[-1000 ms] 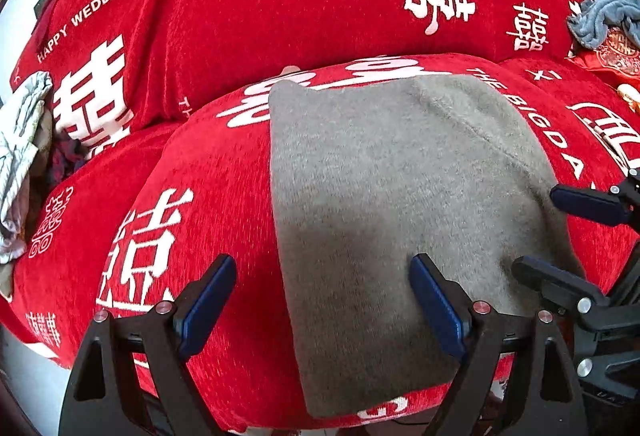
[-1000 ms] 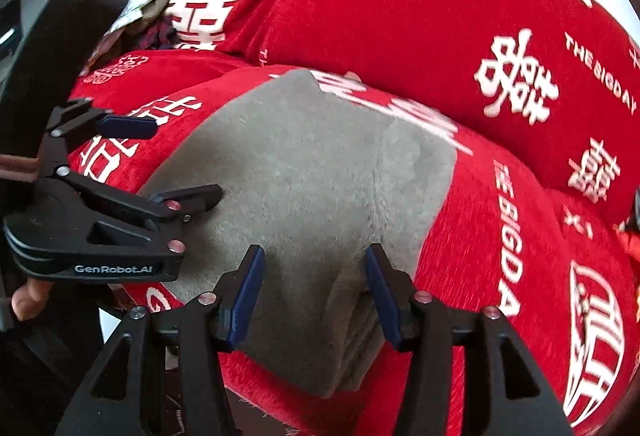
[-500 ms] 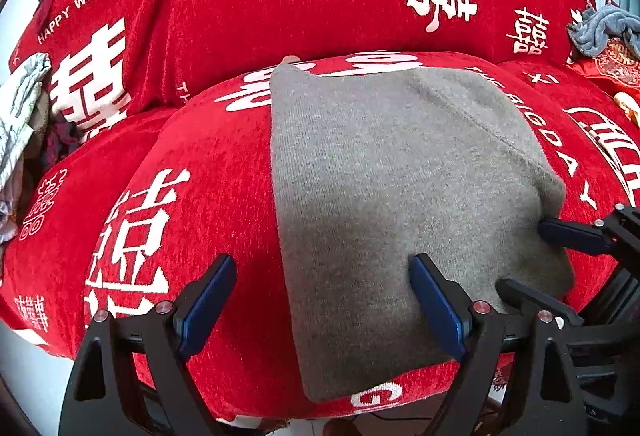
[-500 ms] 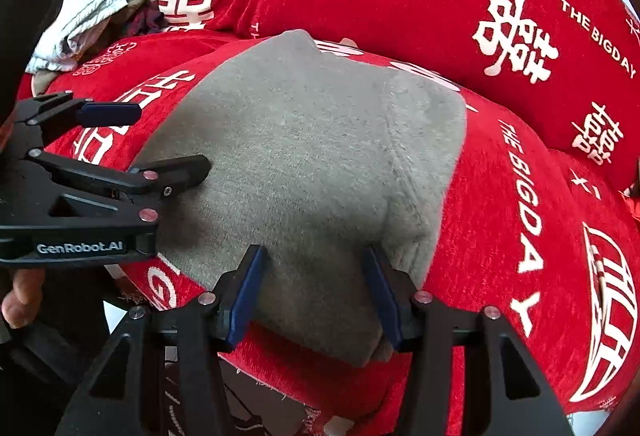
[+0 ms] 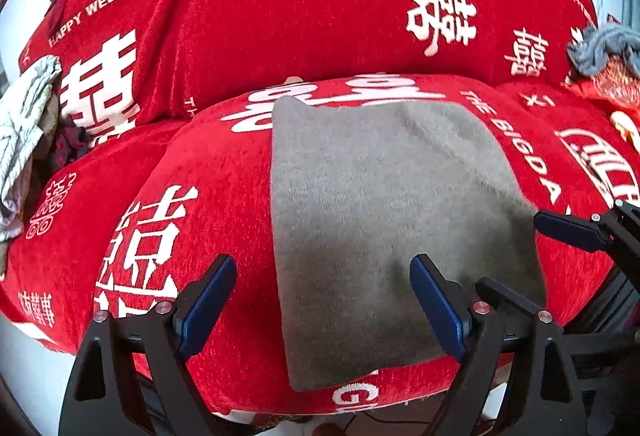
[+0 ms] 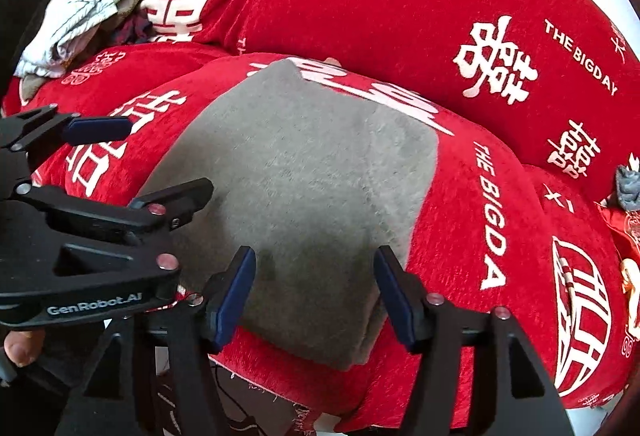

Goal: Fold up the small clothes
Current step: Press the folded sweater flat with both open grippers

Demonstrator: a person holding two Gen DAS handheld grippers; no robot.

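Grey knit garment (image 5: pixel 384 220) lies flat and folded on the middle red seat cushion (image 5: pixel 208 195) of the sofa, near edge hanging just over the cushion front. Its right-hand side shows a doubled band of thicker fabric, clear in the right wrist view (image 6: pixel 312 195).

My left gripper (image 5: pixel 320 300): jaws wide apart, nothing clamped. One blue pad (image 5: pixel 206 300) hangs over bare red cushion, the other over the grey cloth; the garment's left edge runs between them. Can't tell whether the tips touch the fabric. No pinch or lifted fold visible.

My right gripper (image 6: pixel 316 292): jaws opening right now. The garment's near right corner sits between the pads (image 6: pixel 236 296), but they stand clear of it on both sides, so it's released, not gripped. Cloth lies slack there.

In the right wrist view my left gripper (image 6: pixel 136 163) comes in from the left edge, lower finger resting at or just above the garment's left part, upper finger over the white characters on the cushion. A fingertip of the hand (image 6: pixel 20 348) holding it shows under the black body. In the left wrist view my right gripper (image 5: pixel 560 256) comes in at the right edge, fingers straddling the garment's right border.

Other stuff: pale crumpled clothes (image 5: pixel 24 131) piled at the sofa's left end, grey-blue crumpled cloth (image 5: pixel 604 47) at the far right, well apart from the garment. Backrest (image 5: pixel 320 15) behind carries white "HAPPY WEDDING" and "THE BIGDAY" print.
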